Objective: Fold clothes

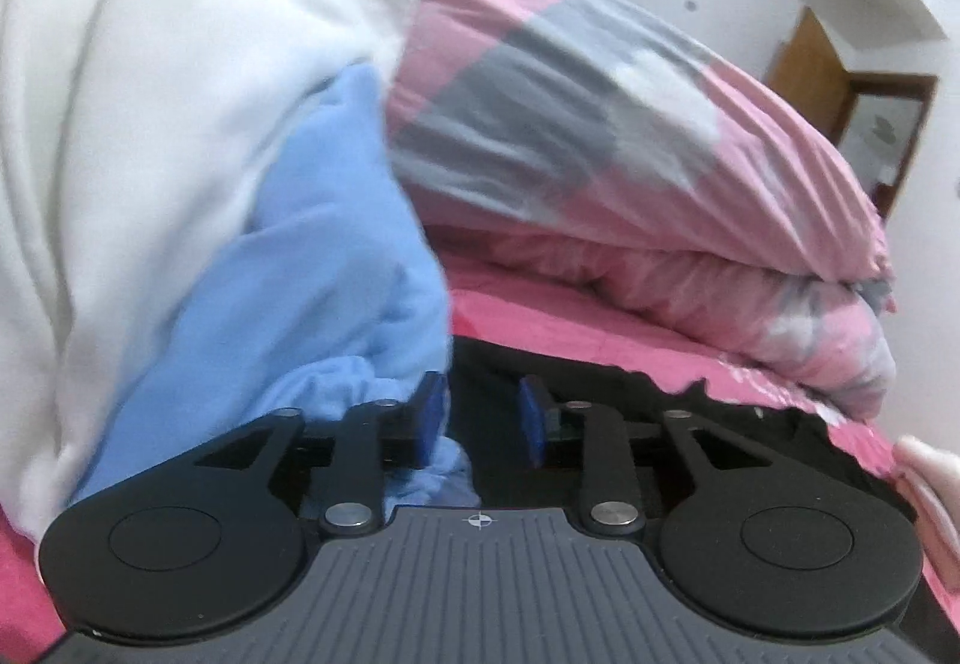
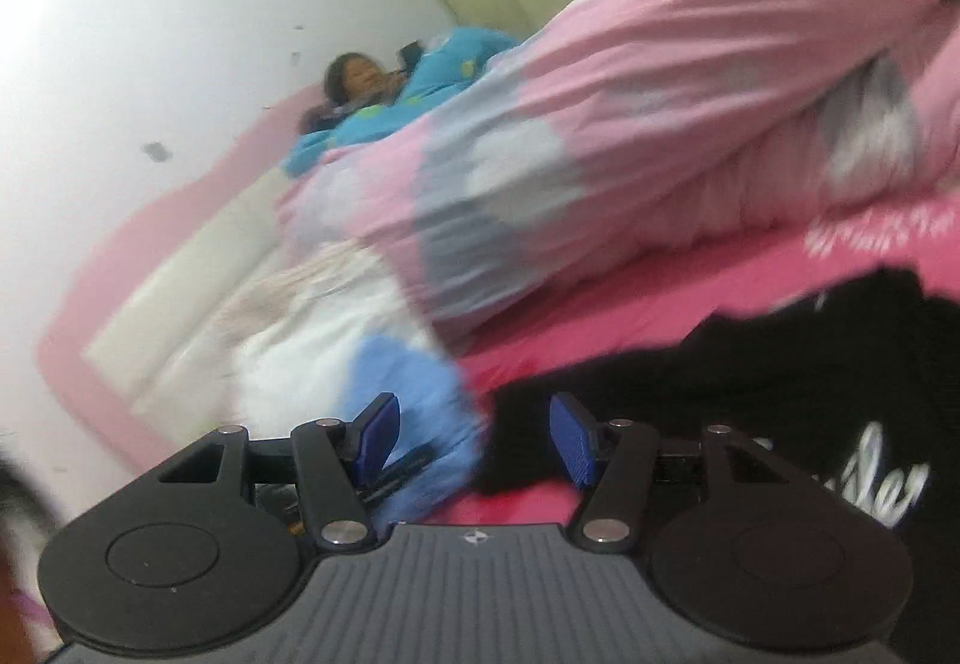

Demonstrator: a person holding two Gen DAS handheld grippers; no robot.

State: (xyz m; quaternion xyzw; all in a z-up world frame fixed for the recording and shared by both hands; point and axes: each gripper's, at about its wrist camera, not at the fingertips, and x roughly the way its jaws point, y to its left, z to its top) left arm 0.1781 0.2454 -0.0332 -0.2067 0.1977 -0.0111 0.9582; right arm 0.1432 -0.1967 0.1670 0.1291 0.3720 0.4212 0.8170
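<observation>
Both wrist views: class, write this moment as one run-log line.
left hand-held gripper: open, beside blue garment | right hand-held gripper: open, empty | black garment: flat on pink sheet

A home bedroom: bed (image 2: 600, 316) with pink quilt (image 2: 660, 124), wooden door (image 1: 810, 64)

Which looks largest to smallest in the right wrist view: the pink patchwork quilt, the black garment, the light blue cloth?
1. pink patchwork quilt, filling most of the frame.
2. black garment, though nearness to the camera enlarges it and the frame edge cuts it off.
3. light blue cloth, partly hidden behind the fingers.
</observation>
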